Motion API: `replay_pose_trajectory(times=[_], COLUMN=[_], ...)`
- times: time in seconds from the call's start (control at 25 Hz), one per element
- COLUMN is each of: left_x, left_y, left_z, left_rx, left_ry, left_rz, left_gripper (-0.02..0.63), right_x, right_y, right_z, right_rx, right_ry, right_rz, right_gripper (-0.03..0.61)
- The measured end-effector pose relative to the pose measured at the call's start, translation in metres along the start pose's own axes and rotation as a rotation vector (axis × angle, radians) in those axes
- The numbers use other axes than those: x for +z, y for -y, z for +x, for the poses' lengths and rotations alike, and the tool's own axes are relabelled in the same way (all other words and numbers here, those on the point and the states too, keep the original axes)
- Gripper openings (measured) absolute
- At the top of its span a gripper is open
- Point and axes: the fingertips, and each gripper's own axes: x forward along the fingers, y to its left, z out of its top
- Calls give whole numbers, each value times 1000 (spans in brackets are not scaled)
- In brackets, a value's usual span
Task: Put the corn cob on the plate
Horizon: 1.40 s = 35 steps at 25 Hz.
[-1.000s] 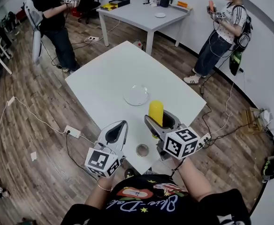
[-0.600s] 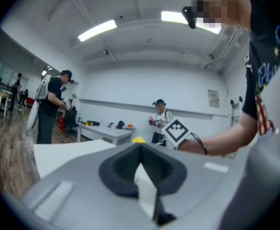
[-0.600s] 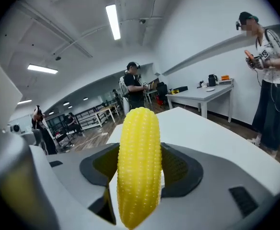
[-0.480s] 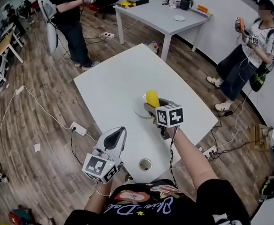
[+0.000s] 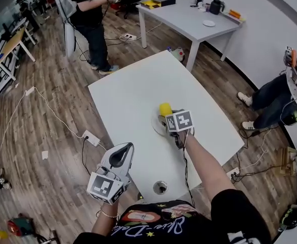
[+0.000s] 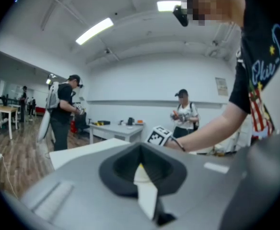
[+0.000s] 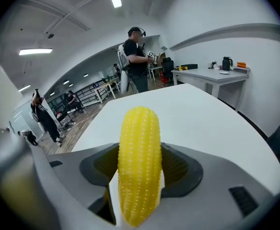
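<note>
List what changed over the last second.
The right gripper carried the corn cob forward from the table's near edge to over the plate, still clamped on it. The left gripper stayed back near the person, shut and empty. The plate kept its spot on the table.

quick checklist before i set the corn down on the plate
1. Right gripper shut on the corn cob: ok.
2. Cob over the plate in the head view: ok.
3. Cob's height above the plate: cannot tell.
4. Plate's middle free: cannot tell, the right gripper hides much of it.
5. Left gripper away from the plate, shut and empty, by the table's near edge: ok.
</note>
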Motion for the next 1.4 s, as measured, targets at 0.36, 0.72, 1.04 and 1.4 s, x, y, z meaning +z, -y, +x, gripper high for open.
replay_pose_trajectory(times=[0.36,0.72,1.04,1.4], left_x=[-13,-10,1,26], left_y=[-10,-16,-7,45], left_z=[-9,-8,-2,14], left_rx=[-3,-22,-58,-214], left_ry=[-6,27,51,136], left_rz=[-32,-128,-94,-16], left_gripper=[-12,-12,-12,-12], right_x=[-12,-13,9,10], right_y=[-2,-2,-5,-60], right_z=[32,33,-10,-172], right_rx=[-5,-6,-31,-94], right_ry=[-52,37,199,646], right_rz=[-52,-97,-112,-88], right_gripper=[264,264,264,32])
